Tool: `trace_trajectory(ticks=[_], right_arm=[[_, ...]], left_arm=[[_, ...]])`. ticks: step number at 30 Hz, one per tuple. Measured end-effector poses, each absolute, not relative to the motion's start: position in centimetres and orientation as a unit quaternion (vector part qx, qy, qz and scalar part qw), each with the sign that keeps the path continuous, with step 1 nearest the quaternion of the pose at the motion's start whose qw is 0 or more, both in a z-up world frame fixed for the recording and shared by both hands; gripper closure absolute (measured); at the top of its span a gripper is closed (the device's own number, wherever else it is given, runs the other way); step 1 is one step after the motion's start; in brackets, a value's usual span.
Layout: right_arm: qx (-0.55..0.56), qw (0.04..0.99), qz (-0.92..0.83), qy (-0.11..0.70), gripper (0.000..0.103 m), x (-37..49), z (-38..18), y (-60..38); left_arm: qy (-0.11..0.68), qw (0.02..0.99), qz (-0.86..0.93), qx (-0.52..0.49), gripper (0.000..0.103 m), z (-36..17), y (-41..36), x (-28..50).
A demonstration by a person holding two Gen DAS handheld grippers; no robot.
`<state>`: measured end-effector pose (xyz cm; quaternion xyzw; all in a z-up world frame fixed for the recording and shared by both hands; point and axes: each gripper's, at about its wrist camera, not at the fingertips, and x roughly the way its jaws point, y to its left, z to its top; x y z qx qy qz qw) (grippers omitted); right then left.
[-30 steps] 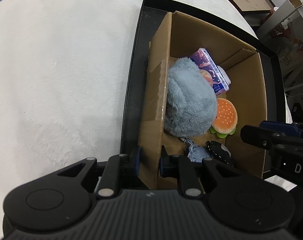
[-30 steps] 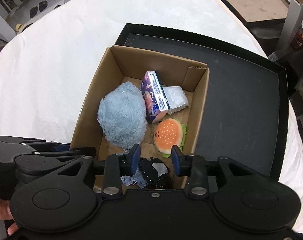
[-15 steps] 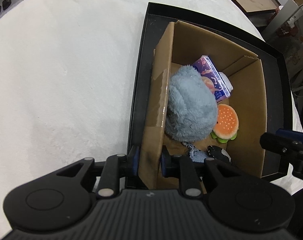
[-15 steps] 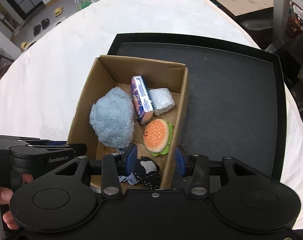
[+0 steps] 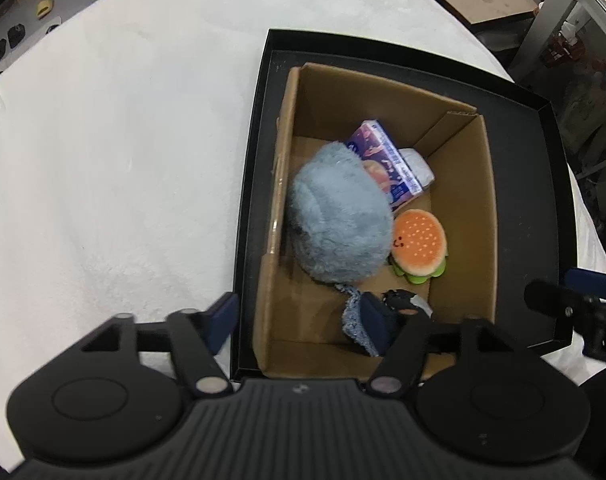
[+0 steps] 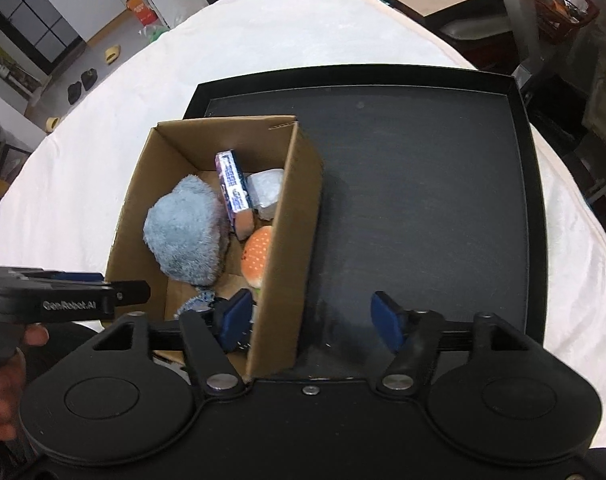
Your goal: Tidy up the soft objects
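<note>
Soft toys (image 5: 339, 216) are sitting in the box (image 5: 483, 208) at the tray's (image 6: 423, 184) nine o'clock as we are opening both grippers (image 5: 303, 316) (image 6: 311, 316) off its walls, risking snagging and tipping it.

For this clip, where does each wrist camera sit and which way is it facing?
Left wrist: on the left gripper, looking steeply down at the cardboard box's near left wall between its opening jaws; the right gripper's tip shows.
Right wrist: on the right gripper, looking down across the box's right wall, jaws opening; a hand shows.
Shared: box, black tray, blue plush, burger toy.
</note>
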<state>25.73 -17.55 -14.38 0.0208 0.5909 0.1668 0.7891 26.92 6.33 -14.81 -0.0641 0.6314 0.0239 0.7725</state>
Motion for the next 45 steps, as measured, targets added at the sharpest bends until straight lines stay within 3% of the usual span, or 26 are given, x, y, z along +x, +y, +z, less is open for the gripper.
trace_trajectory(ticks=[3,6,14,45], right_arm=[[0.019,0.799,0.16,0.58,0.005,25.3,-14.4,-18.7],[0.027,0.796,0.157,0.583,0.0,25.1,-14.8,-20.0],[0.041,0.796,0.156,0.583,0.0,23.4,-14.9,-22.5],[0.043,0.833,0.133,0.534,0.0,17.8,-10.2,-23.9]], left_arm=[[0.623,0.78,0.03,-0.052,0.024,-14.3,5.5,26.6],[0.624,0.779,0.034,-0.047,0.014,-14.1,4.9,26.3],[0.621,0.781,0.041,-0.044,0.001,-13.1,3.0,25.0],[0.561,0.826,0.027,-0.05,0.0,-7.7,2.4,18.3]])
